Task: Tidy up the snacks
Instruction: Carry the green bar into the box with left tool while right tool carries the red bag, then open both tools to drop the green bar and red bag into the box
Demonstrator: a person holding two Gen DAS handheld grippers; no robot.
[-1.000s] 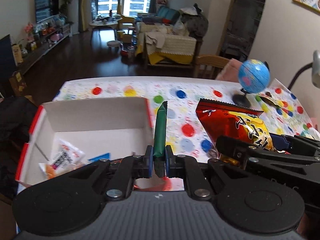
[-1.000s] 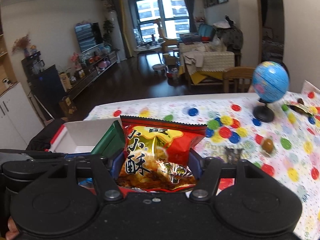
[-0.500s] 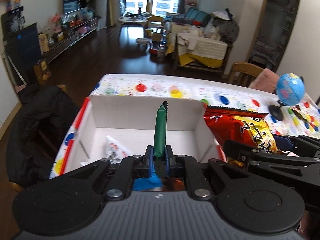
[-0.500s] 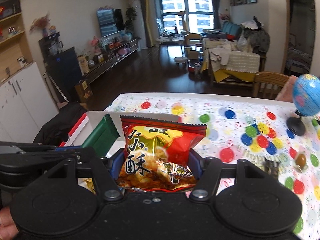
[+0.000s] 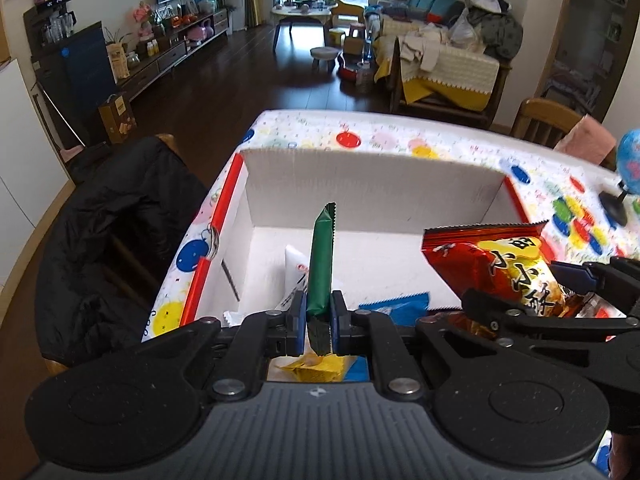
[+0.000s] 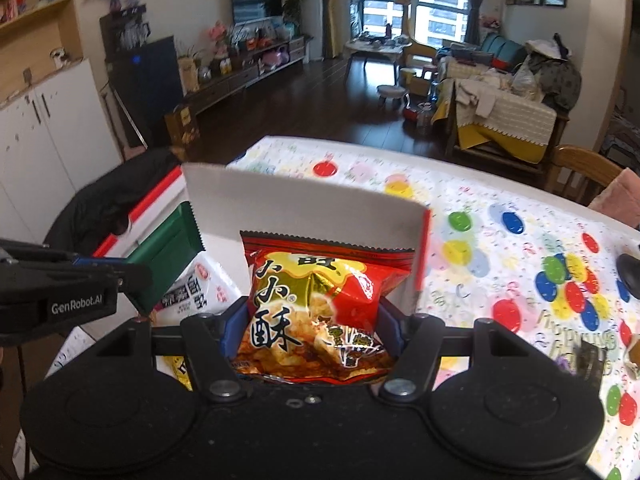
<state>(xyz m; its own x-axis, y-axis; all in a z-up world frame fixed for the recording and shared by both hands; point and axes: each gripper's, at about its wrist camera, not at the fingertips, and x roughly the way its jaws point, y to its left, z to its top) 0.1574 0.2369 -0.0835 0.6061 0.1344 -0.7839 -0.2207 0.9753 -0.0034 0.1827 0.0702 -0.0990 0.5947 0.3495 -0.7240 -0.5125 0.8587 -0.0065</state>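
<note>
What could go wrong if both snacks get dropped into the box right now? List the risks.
1. The red chip bag in the right gripper sits near the white box right wall; released there, it might catch on the rim or land on the table.
2. The green packet stands upright in the left gripper; it may topple unpredictably onto the packets below.
3. The grippers are close together and might bump.

Spotted tablecloth point(image 6: 500, 248), globe point(image 5: 630, 160), black coat point(image 5: 112, 240) on chair, sofa point(image 5: 448, 68)
</note>
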